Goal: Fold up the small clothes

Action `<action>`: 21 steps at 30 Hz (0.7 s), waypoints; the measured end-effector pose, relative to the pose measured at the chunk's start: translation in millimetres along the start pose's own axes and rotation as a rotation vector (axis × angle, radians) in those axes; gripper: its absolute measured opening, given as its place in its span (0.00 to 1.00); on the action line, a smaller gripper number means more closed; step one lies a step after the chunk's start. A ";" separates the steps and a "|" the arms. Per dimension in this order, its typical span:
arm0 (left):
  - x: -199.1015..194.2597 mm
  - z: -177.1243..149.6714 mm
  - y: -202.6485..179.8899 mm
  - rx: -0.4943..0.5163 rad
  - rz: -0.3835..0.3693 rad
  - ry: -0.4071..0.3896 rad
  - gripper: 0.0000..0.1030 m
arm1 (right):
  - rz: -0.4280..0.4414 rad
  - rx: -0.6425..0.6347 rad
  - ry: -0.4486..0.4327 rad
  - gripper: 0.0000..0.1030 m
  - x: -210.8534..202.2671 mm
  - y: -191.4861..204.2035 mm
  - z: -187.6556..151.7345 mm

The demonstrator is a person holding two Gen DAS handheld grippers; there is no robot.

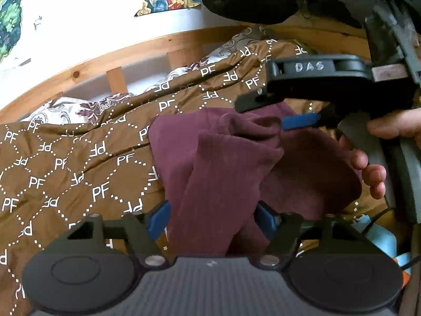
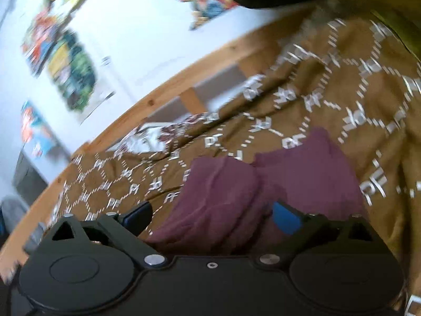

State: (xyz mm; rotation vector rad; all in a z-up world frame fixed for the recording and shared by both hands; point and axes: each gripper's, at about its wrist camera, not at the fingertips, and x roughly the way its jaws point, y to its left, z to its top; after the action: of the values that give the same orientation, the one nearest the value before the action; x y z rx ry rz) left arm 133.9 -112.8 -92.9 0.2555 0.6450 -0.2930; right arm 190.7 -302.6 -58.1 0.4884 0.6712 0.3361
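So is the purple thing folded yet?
Not yet. The maroon cloth lies rumpled on the brown bedspread, maybe partly doubled over. The left hand-held gripper is open around its near edge, and the right hand-held gripper is open over it too. Neither pinches it. Gripping, folding and smoothing remain.

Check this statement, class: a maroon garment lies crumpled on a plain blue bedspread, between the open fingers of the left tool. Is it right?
One detail is wrong: the bedspread is brown with a white PF monogram pattern, not plain blue. The left wrist view shows it. The rest stands: the maroon garment lies crumpled on it, between the open fingers of the left tool.
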 end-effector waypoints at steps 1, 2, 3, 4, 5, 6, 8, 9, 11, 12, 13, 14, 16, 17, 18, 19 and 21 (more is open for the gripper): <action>-1.0 0.7 0.1 -0.004 -0.002 -0.006 0.69 | -0.010 0.034 0.004 0.88 2.3 -5.5 0.1; -2.1 1.6 -0.2 -0.003 -0.004 -0.016 0.66 | -0.016 0.061 0.010 0.84 5.7 -9.7 0.7; -4.4 1.7 -1.3 0.001 -0.006 -0.029 0.64 | -0.020 0.088 0.014 0.82 8.6 -14.7 0.8; -6.7 2.1 -2.5 0.005 -0.007 -0.039 0.61 | -0.020 0.113 0.018 0.78 10.6 -18.1 0.6; -7.3 2.7 -2.7 0.008 -0.008 -0.043 0.56 | -0.016 0.133 0.022 0.77 12.1 -21.3 0.2; -7.8 3.3 -3.3 0.010 -0.013 -0.045 0.53 | -0.006 0.154 0.027 0.74 13.5 -25.4 -0.2; -8.8 3.3 -3.5 0.002 -0.021 -0.048 0.40 | 0.019 0.192 0.043 0.65 18.5 -29.1 -1.4; -9.3 3.0 -3.0 -0.006 -0.028 -0.053 0.36 | 0.026 0.201 0.047 0.61 20.5 -29.5 -1.5; -11.3 2.2 -2.1 -0.020 -0.046 -0.065 0.28 | 0.026 0.201 0.049 0.48 23.1 -28.5 -1.8; -11.6 2.1 -1.6 -0.024 -0.057 -0.072 0.27 | 0.015 0.186 0.045 0.35 23.2 -27.1 -1.3; -12.3 2.2 -1.7 -0.025 -0.066 -0.081 0.25 | 0.012 0.171 0.039 0.24 22.4 -26.0 -1.0; -13.5 2.4 -2.5 -0.026 -0.075 -0.091 0.24 | 0.012 0.159 0.029 0.22 20.6 -24.5 -0.7; -17.0 3.4 -5.2 -0.021 -0.092 -0.114 0.23 | 0.021 0.128 -0.011 0.20 12.8 -20.3 1.3; -19.5 4.3 -7.8 -0.016 -0.101 -0.127 0.23 | 0.021 0.106 -0.032 0.18 9.2 -17.4 3.2; -21.4 5.7 -10.6 -0.011 -0.111 -0.139 0.23 | 0.019 0.076 -0.057 0.18 3.2 -13.2 5.2; -22.9 7.3 -14.0 -0.006 -0.123 -0.150 0.23 | 0.017 0.054 -0.076 0.18 -1.6 -10.1 7.1; -24.1 11.4 -23.0 0.005 -0.148 -0.164 0.23 | 0.003 0.013 -0.112 0.17 -11.5 -4.2 10.8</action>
State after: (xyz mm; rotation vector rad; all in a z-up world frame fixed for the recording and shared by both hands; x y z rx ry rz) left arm 114.0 -133.3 -72.4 0.1859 0.5016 -0.4532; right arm 189.9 -314.6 -47.1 0.5167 0.5642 0.3052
